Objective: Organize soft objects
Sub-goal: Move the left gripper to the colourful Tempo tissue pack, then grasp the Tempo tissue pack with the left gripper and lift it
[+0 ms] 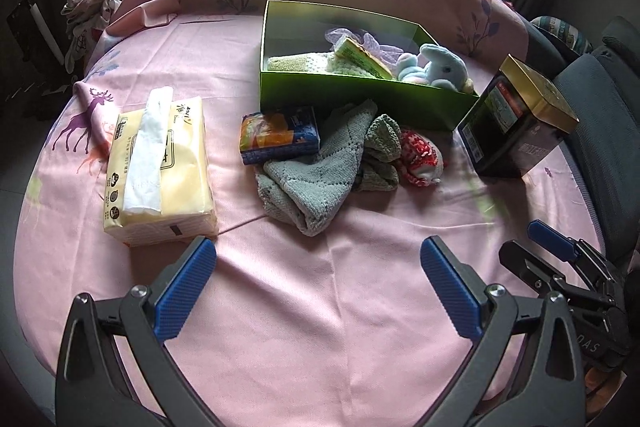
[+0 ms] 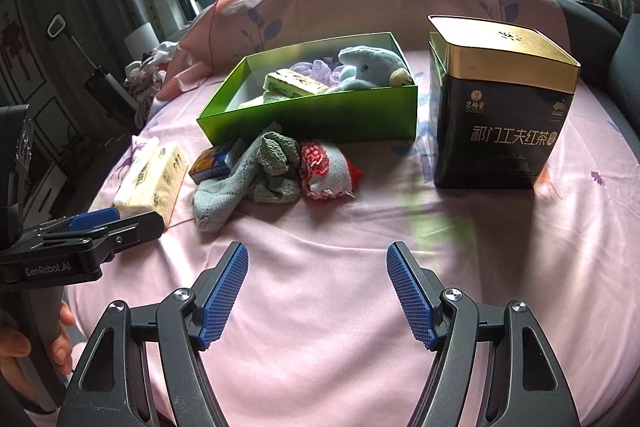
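Both my left gripper (image 1: 318, 281) and right gripper (image 2: 316, 287) hover spread and empty; loose cloths (image 1: 316, 163) wait at twelve o'clock before the green box (image 1: 360, 99), ready for sorting.

On the tin (image 2: 502, 107), standing toward the right edge of the bed, I read gold characters on its dark front: "祁门工夫红茶". The small logo above them is too fine for me to make out. The body of the left gripper (image 2: 116, 223), at my left, carries "GenRobot.AI". Print on the tissue pack (image 1: 158, 167) and the small packet (image 1: 280, 135) stays illegible.
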`<state>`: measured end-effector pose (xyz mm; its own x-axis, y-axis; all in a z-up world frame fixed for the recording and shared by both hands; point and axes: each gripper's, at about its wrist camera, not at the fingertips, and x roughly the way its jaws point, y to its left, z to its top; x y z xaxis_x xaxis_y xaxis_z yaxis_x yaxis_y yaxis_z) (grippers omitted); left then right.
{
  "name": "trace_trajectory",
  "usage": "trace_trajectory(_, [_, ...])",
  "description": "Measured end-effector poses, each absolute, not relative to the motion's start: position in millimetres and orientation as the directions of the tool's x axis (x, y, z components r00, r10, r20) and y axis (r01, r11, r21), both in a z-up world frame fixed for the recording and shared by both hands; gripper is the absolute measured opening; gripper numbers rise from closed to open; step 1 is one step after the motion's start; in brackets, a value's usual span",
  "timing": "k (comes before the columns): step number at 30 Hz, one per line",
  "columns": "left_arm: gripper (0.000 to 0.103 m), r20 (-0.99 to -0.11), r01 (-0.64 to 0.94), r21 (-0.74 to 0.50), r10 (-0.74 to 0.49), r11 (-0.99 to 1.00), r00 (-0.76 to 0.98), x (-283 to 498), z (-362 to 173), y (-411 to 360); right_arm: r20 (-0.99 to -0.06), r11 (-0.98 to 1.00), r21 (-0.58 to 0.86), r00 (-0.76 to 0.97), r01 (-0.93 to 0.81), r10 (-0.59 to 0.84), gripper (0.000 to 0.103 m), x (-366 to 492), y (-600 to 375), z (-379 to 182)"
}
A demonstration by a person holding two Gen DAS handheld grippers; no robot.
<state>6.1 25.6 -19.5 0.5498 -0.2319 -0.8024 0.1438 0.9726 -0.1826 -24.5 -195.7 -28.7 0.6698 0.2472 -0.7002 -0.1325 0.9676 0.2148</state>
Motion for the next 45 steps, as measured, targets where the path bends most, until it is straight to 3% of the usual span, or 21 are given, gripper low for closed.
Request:
trace_trajectory(13, [0.102, -0.767, 0.152, -0.307, -0.339, 0.94, 0.545, 39.7, -23.3, 43.6, -0.688, 0.971, 0.168, 0.686, -0.169, 0.239, 0.073, -8.7, -167.6, -30.8])
trace_trajectory(18, [0.102, -0.719, 0.145, -0.434, -0.439, 0.889, 0.538, 70.1, -17.0, 61.4, -0.649, 0.957, 0.182, 0.703, -0.228, 0.291, 0.073, 4.7, -149.9, -27.0])
trace_trajectory(25, [0.102, -0.739, 0.065, -0.528, -0.497, 0.846, 0.455, 112.4, -34.7, 74.2, -0.623, 0.915, 0.191, 0.676, -0.355, 0.392, 0.073, 33.1, -112.2, -26.9])
trace_trajectory(32, [0.101, -0.79, 0.04, -0.468, -0.439, 0.883, 0.428, 136.5, -44.8, 69.2, -0.624, 0.888, 0.172, 0.65, -0.427, 0.433, 0.072, 64.3, -83.1, -35.1])
trace_trajectory(37, [0.098, -0.801, 0.052, -0.447, -0.425, 0.893, 0.421, 146.2, -51.7, 68.5, -0.649, 0.869, 0.152, 0.616, -0.47, 0.446, 0.066, 81.9, -66.8, -49.8])
trace_trajectory(40, [0.089, -0.809, 0.05, -0.435, -0.415, 0.899, 0.415, 152.5, -54.7, 68.4, -0.662, 0.847, 0.162, 0.581, -0.506, 0.474, 0.053, 90.9, -61.4, -56.1])
trace_trajectory(42, [0.077, -0.825, 0.047, -0.431, -0.415, 0.901, 0.384, 156.3, -60.6, 66.7, -0.665, 0.858, 0.148, 0.593, -0.492, 0.455, 0.053, 96.0, -62.5, -57.7])
trace_trajectory(45, [0.077, -0.836, 0.074, -0.401, -0.398, 0.913, 0.377, 156.6, -60.4, 62.3, -0.682, 0.858, 0.178, 0.569, -0.482, 0.46, 0.053, 104.2, -67.3, -65.0])
